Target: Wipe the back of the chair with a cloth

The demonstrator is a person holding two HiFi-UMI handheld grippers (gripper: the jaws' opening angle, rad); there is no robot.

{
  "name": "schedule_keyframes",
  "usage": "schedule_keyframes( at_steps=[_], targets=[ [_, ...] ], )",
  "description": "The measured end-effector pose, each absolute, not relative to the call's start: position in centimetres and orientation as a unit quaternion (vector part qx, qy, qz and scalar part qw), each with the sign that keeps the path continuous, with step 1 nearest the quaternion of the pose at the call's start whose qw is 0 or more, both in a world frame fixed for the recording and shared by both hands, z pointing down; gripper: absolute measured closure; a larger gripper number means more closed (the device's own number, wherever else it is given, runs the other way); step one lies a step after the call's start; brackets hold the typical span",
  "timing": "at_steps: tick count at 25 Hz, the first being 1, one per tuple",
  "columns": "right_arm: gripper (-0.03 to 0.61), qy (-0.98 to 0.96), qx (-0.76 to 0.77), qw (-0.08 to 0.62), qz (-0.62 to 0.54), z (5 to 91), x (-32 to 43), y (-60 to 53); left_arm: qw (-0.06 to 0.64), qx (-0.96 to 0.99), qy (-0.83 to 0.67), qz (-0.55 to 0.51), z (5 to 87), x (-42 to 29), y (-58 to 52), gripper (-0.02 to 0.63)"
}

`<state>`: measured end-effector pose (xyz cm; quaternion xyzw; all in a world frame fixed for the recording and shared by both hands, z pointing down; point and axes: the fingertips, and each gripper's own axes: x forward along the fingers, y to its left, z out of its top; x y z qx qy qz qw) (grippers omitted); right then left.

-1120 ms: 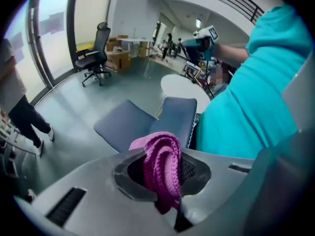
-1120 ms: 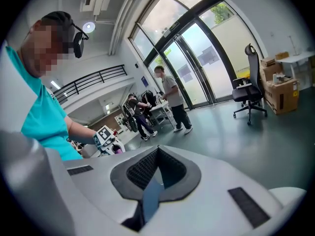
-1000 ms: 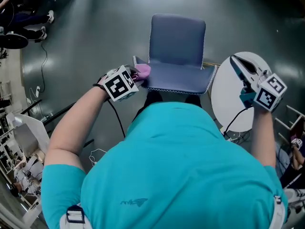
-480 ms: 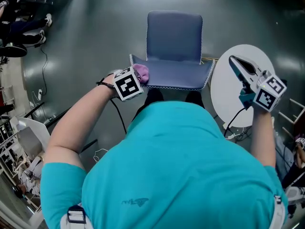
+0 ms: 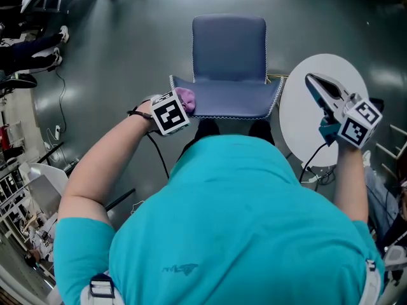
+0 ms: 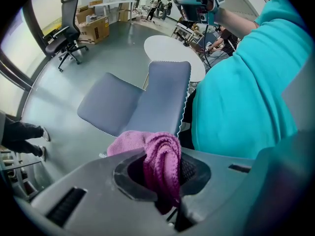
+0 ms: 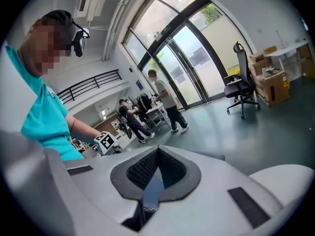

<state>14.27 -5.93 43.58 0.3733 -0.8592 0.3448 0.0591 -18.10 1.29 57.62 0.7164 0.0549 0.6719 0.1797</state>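
A blue-grey padded chair (image 5: 229, 49) with white-stitched edges stands upright on the floor. A bunched pink cloth (image 5: 187, 98), pinched in the left gripper (image 6: 165, 183), lies at the backrest's (image 5: 232, 100) left corner.

dim head view; bright window glare, fisheye-warped gripper views.

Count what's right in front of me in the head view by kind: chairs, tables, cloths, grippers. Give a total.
chair: 1
table: 1
cloth: 1
Grippers, left gripper and right gripper: 2
Total: 5
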Motion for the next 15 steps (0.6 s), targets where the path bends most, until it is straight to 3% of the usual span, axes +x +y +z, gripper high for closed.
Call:
schedule_keyframes(
  at_steps=[15],
  targets=[
    [0.58,-0.849,0.391,0.044,0.352,44.1,14.8,-5.6,0.141,0.696,0.065,0.701,58.3,-19.7,0.7,0.554]
  ],
)
